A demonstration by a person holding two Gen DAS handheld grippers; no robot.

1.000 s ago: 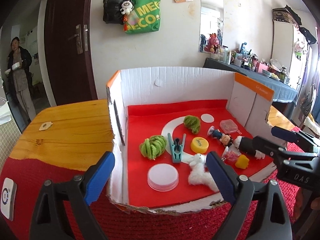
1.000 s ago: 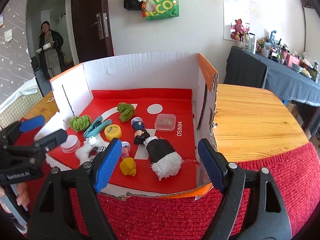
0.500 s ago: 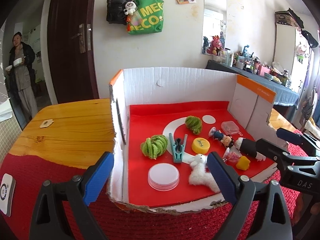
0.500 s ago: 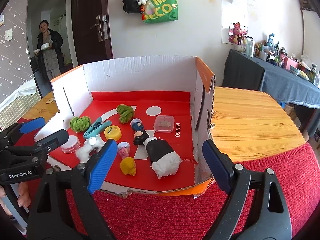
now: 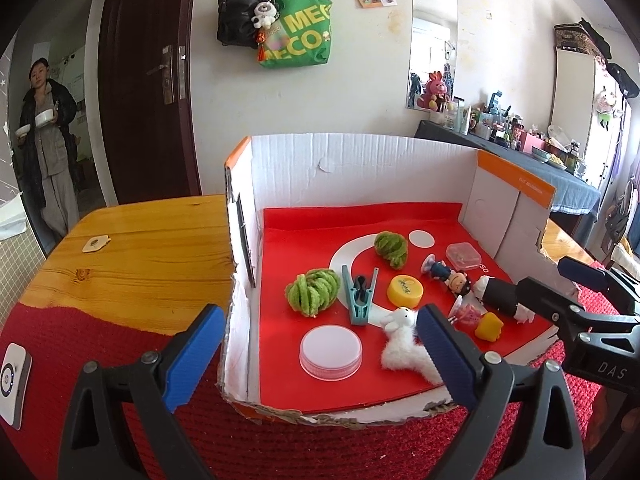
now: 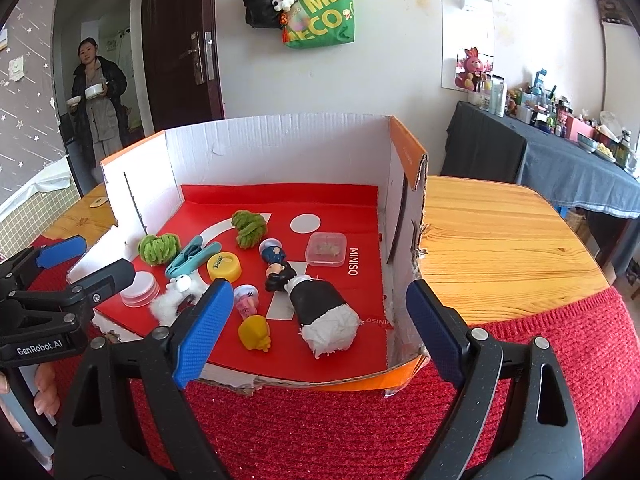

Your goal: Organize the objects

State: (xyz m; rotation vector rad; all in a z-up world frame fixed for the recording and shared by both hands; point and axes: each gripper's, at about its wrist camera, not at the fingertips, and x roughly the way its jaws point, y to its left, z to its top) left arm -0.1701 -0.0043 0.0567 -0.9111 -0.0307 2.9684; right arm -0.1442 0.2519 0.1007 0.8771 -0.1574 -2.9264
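An open cardboard box (image 5: 360, 168) (image 6: 280, 148) with a red floor holds several small things: two green yarn balls (image 5: 313, 291) (image 5: 391, 249), a teal clip (image 5: 360, 296), a yellow cap (image 5: 405, 290), a white lid (image 5: 330, 351), a white plush rabbit (image 5: 402, 344), a doll figure (image 6: 276, 266), a black-and-white roll (image 6: 324, 312), a yellow toy (image 6: 254, 332) and a clear case (image 6: 326, 249). My left gripper (image 5: 320, 356) is open and empty at the box's front edge. My right gripper (image 6: 320, 336) is open and empty at the box's front right.
The box stands on a wooden table (image 6: 500, 240) with a red knitted cloth (image 6: 320, 432) at the front. A white device (image 5: 12, 376) lies on the cloth at the left. A person (image 6: 96, 112) stands in the doorway behind.
Both grippers have drawn back and risen slightly from the box. Nothing in the box has moved. The person in the doorway has shifted a little.
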